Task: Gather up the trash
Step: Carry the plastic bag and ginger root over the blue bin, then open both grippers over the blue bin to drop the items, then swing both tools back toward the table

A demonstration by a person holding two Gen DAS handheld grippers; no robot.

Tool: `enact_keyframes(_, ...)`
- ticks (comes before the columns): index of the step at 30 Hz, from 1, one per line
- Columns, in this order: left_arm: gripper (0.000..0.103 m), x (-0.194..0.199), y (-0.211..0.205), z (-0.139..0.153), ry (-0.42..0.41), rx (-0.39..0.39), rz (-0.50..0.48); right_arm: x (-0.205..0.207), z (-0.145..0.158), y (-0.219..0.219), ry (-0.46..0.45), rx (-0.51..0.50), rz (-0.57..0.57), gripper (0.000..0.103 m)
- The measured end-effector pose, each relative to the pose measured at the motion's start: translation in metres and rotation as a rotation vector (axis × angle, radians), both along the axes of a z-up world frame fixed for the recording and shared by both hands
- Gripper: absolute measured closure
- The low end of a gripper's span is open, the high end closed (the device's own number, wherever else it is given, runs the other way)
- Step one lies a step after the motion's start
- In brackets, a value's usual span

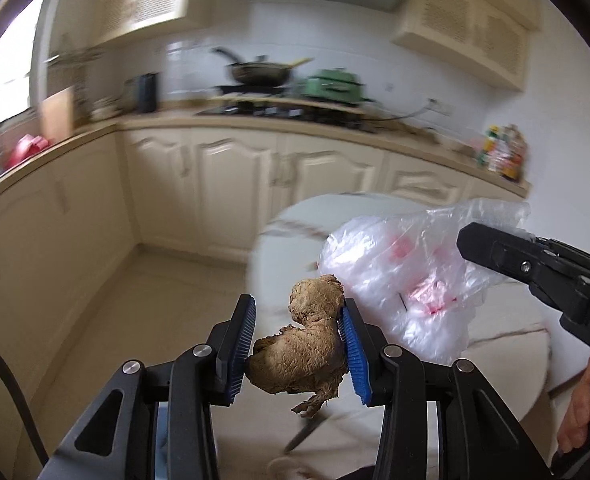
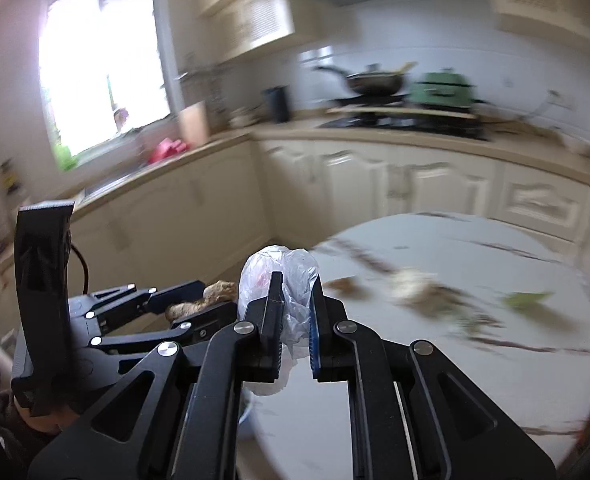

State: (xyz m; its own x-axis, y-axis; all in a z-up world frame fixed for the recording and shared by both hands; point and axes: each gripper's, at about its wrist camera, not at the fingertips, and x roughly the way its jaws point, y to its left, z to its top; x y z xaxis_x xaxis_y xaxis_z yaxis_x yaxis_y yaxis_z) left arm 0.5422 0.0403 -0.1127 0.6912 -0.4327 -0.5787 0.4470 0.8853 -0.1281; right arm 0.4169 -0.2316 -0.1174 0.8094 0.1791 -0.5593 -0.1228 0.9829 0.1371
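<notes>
My left gripper (image 1: 297, 332) is shut on a brown, knobbly piece of ginger (image 1: 303, 354) and holds it in the air beside the round marble table (image 1: 507, 344). My right gripper (image 2: 297, 312) is shut on the rim of a clear plastic bag (image 2: 291, 280) with red print. In the left wrist view the bag (image 1: 399, 280) hangs open just right of the ginger, held by the right gripper (image 1: 495, 240). In the right wrist view the left gripper (image 2: 199, 300) with the ginger (image 2: 215, 294) is to the left of the bag.
Scraps lie on the table (image 2: 455, 380): pale peelings (image 2: 415, 284), a brown bit (image 2: 347, 286), a green leaf (image 2: 527, 300). Cream cabinets (image 1: 235, 184) and a worktop with a wok (image 1: 259, 72) and green pot (image 1: 335, 86) run behind. The tiled floor (image 1: 155, 300) lies left.
</notes>
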Motion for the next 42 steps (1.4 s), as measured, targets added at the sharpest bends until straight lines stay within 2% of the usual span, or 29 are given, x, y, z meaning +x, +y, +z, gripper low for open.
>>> enact_keyframes(5,0.064,0.010,0.088,-0.042,0.102,0.040,0.153,0.035,-0.044,0.094,0.095,-0.024,0.166,0.093)
enact_keyframes(8,0.064,0.020,0.131,-0.080,0.199,0.068,0.232,0.059,-0.093,0.151,0.199,-0.033,0.272,0.093)
enact_keyframes(13,0.064,0.038,0.185,-0.156,0.381,0.096,0.326,0.091,-0.175,0.222,0.336,-0.092,0.364,0.093)
enact_keyframes(17,0.064,0.047,0.209,-0.199,0.468,0.110,0.364,0.112,-0.227,0.251,0.428,-0.119,0.399,0.092)
enact_keyframes(22,0.063,0.059,0.232,-0.235,0.537,0.113,0.393,0.138,-0.278,0.268,0.496,-0.115,0.404,0.091)
enact_keyframes(26,0.045,0.071,0.253,-0.257,0.583,0.155,0.438,0.155,-0.305,0.271,0.540,-0.085,0.393,0.085)
enact_keyframes(29,0.039,0.071,0.262,-0.261,0.598,0.165,0.459,0.163,-0.317,0.270,0.560,-0.055,0.398,0.080)
enact_keyframes(33,0.037,0.068,0.271,-0.256,0.607,0.168,0.500,0.166,-0.317,0.265,0.556,-0.044,0.393,0.054)
enact_keyframes(35,0.037,0.069,0.265,-0.244,0.592,0.169,0.529,0.164,-0.313,0.265,0.541,-0.052,0.388,0.052)
enact_keyframes(39,0.034,0.052,0.263,-0.214,0.543,0.161,0.577,0.158,-0.293,0.261,0.509,-0.075,0.350,0.038)
enact_keyframes(42,0.028,0.040,0.253,-0.181,0.468,0.131,0.616,0.148,-0.270,0.260,0.464,-0.104,0.330,0.036)
